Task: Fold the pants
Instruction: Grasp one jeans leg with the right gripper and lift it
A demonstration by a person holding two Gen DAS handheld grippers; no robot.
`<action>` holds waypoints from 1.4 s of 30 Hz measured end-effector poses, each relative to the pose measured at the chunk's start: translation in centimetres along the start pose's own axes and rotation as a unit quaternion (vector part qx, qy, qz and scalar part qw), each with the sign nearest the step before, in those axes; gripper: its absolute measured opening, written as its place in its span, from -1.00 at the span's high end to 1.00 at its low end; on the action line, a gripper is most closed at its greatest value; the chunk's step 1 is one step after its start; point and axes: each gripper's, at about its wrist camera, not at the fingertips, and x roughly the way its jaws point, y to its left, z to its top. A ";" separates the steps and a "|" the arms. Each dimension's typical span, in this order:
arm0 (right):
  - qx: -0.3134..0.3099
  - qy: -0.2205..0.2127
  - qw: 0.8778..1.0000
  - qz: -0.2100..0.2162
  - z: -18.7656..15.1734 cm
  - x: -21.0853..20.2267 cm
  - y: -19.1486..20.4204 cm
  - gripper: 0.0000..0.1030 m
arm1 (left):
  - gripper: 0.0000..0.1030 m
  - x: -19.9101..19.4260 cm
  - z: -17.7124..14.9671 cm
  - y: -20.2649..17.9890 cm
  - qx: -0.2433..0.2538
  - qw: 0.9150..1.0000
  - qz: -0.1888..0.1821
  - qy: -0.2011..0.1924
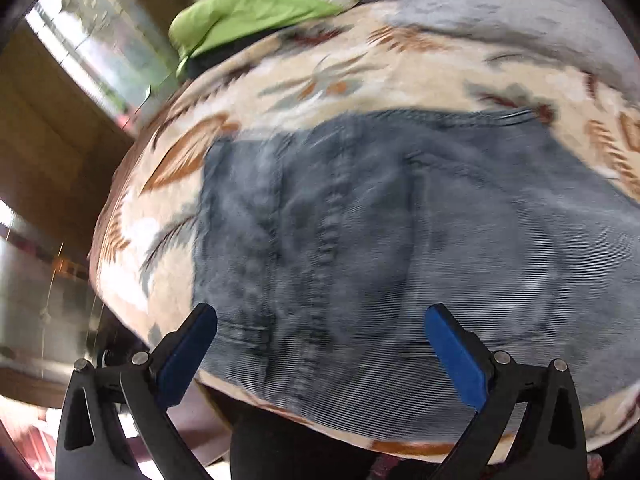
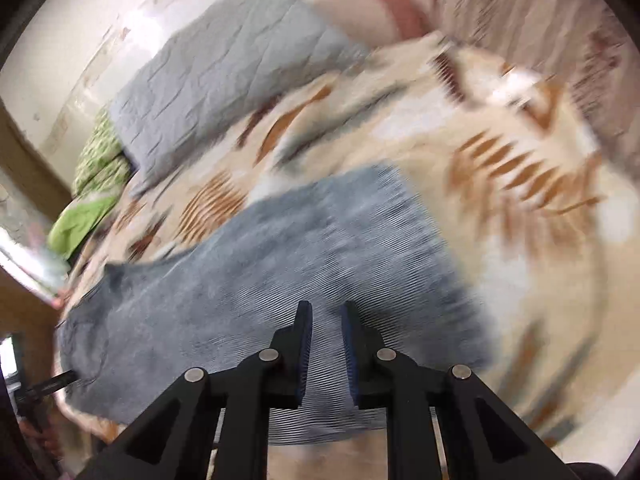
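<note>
left wrist: left gripper (image 1: 320, 328) spread wide, nothing between the pads, over the pants (image 1: 360, 240) lying flat on the patterned blanket (image 1: 340, 68).
right wrist: right gripper (image 2: 326, 320) nearly closed, narrow gap, no cloth visibly pinched.
tip: grab both layers at the edge, fold level.

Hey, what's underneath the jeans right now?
The jeans lie spread on a cream blanket with a brown leaf pattern, which shows on all sides of them. What the denim hides beneath it cannot be seen. A grey pillow lies beyond, apart from the jeans.
</note>
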 end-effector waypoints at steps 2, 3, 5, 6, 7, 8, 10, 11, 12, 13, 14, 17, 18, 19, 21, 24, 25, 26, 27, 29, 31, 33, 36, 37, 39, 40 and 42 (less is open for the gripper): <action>0.016 -0.031 0.999 0.018 0.3 -1.4 -0.9 0.62 | -1.00 -1.5 0.0 -1.0 0.012 1.000 -0.013 -0.019; 0.021 -0.039 0.999 0.025 0.6 -1.7 -1.1 0.62 | -1.00 -2.2 -0.1 -1.7 0.023 0.999 -0.020 -0.029; 0.023 -0.040 0.999 0.026 1.2 -1.6 -1.2 0.62 | -1.00 -2.8 -0.3 -3.2 0.047 0.998 -0.025 -0.034; 0.025 -0.037 0.999 0.029 1.7 -1.2 -1.2 0.62 | -1.00 -2.9 -0.5 -4.0 0.056 0.998 -0.027 -0.032; 0.024 -0.032 0.999 0.035 2.2 -0.8 -1.0 0.62 | -1.00 -2.7 -0.6 -4.8 0.064 0.997 -0.032 -0.028; 0.019 -0.026 0.999 0.041 2.9 -0.2 -0.6 0.62 | -1.00 -2.6 -0.7 -5.4 0.070 0.997 -0.036 -0.023; -0.006 -0.008 0.999 0.043 4.3 1.4 0.8 0.62 | -1.00 -2.3 -1.1 -6.5 0.082 0.996 -0.039 -0.014; -0.017 0.002 0.999 0.043 4.7 2.2 1.0 0.62 | -1.00 -1.9 -1.4 -7.1 0.088 0.995 -0.039 -0.009; -0.026 0.012 0.999 0.040 5.1 3.2 1.5 0.62 | -1.00 -1.4 -1.6 -7.5 0.094 0.995 -0.039 -0.003; -0.033 0.022 0.999 0.034 5.3 4.1 1.9 0.62 | -1.00 -0.9 -1.7 -7.9 0.099 0.994 -0.037 0.005; -0.041 0.034 0.998 0.027 5.4 5.0 2.1 0.62 | -1.00 -0.4 -1.9 -8.2 0.101 0.994 -0.035 0.012; -0.047 0.061 0.997 -0.008 5.5 7.3 1.6 0.66 | -1.00 1.0 -2.3 -8.2 0.093 0.995 -0.037 0.030; -0.045 0.059 0.997 -0.011 5.7 7.7 1.2 0.66 | -1.00 1.1 -2.3 -8.1 0.084 0.995 -0.042 0.034; -0.044 0.055 0.997 -0.012 6.0 7.8 1.0 0.66 | -1.00 1.0 -2.3 -8.0 0.080 0.995 -0.044 0.038; -0.043 0.049 0.998 -0.013 6.7 8.1 0.5 0.66 | -1.00 0.7 -2.4 -8.0 0.087 0.995 -0.039 0.038; -0.033 0.037 0.999 -0.011 7.1 7.4 0.3 0.66 | -1.00 -0.2 -2.9 -8.0 0.092 0.995 -0.037 0.029; -0.027 0.026 0.999 -0.007 7.1 6.6 0.2 0.66 | -1.00 -0.8 -3.2 -8.1 0.093 0.994 -0.043 0.024; -0.021 0.013 1.000 0.004 7.0 5.6 0.1 0.66 | -1.00 -1.4 -3.4 -8.2 0.096 0.994 -0.050 0.019; -0.016 0.003 1.000 0.016 7.1 4.7 0.0 0.66 | -1.00 -1.9 -3.6 -8.4 0.099 0.994 -0.054 0.016; -0.001 -0.022 0.999 0.036 7.1 2.5 -0.8 0.65 | -1.00 -3.0 -4.0 -9.0 0.110 0.992 -0.064 0.007; 0.032 -0.036 0.997 0.059 6.6 0.4 -2.5 0.65 | -1.00 -3.9 -4.3 -9.9 0.122 0.990 -0.076 -0.002; 0.056 -0.032 0.995 0.077 6.0 -1.0 -4.0 0.65 | -1.00 -4.8 -4.5 -11.0 0.135 0.987 -0.090 -0.011; 0.085 -0.014 0.990 0.108 4.6 -2.6 -5.9 0.61 | -1.00 -5.7 -4.7 -12.6 0.155 0.982 -0.104 -0.019; 0.092 -0.009 0.989 0.119 4.0 -2.9 -6.4 0.62 | -1.00 -5.2 -4.2 -12.6 0.160 0.981 -0.107 -0.020; 0.101 0.009 0.984 0.144 2.1 -3.8 -6.9 0.62 | -1.00 -5.3 -4.4 -13.4 0.167 0.979 -0.113 -0.021; 0.101 0.017 0.984 0.148 1.3 -4.0 -6.8 0.61 | -1.00 -5.1 -4.3 -13.8 0.169 0.979 -0.113 -0.019; 0.101 0.041 0.983 0.150 -0.6 -4.2 -6.5 0.53 | -1.00 -4.2 -4.0 -14.1 0.170 0.979 -0.109 -0.012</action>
